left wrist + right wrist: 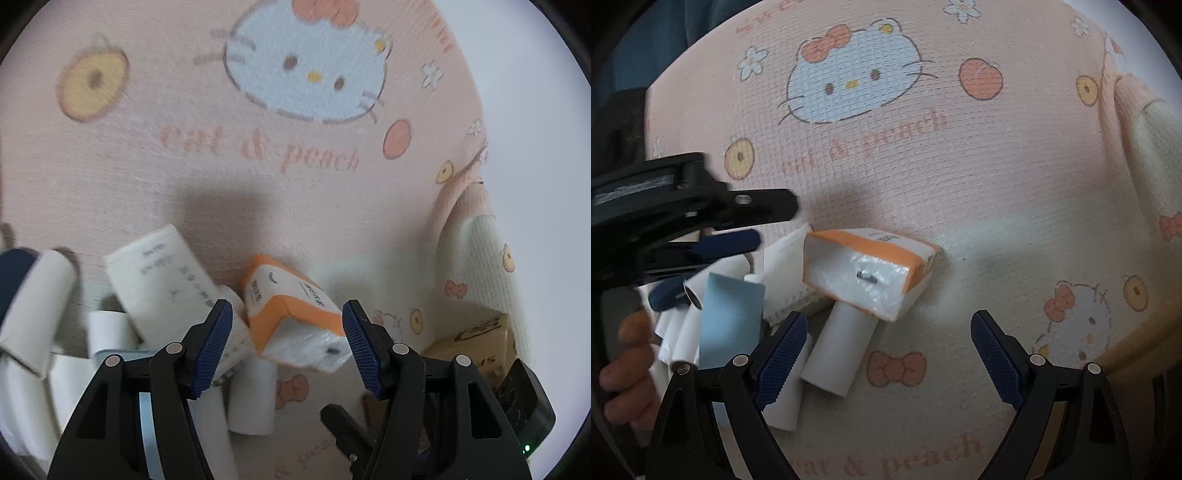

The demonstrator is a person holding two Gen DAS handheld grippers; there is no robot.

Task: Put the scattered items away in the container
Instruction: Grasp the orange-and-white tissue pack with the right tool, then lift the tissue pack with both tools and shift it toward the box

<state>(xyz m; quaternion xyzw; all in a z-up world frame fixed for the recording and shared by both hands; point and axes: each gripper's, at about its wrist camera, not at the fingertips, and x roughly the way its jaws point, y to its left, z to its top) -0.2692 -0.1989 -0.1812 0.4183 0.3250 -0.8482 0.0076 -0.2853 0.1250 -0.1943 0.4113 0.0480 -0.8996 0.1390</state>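
Left gripper [287, 334], jaws apart, frames an orange-and-white plastic-wrapped tissue pack [295, 317] lying just ahead between them on the pink cartoon-print blanket [332, 206]. Right gripper [889, 356] hangs spread nearby. Best centred before closing; no container identifiable.

Pink cat-and-peach printed blanket [960, 177], orange-and-white tissue pack [871, 269], white rolls [842, 350], perhaps a pale-blue card [731, 321].
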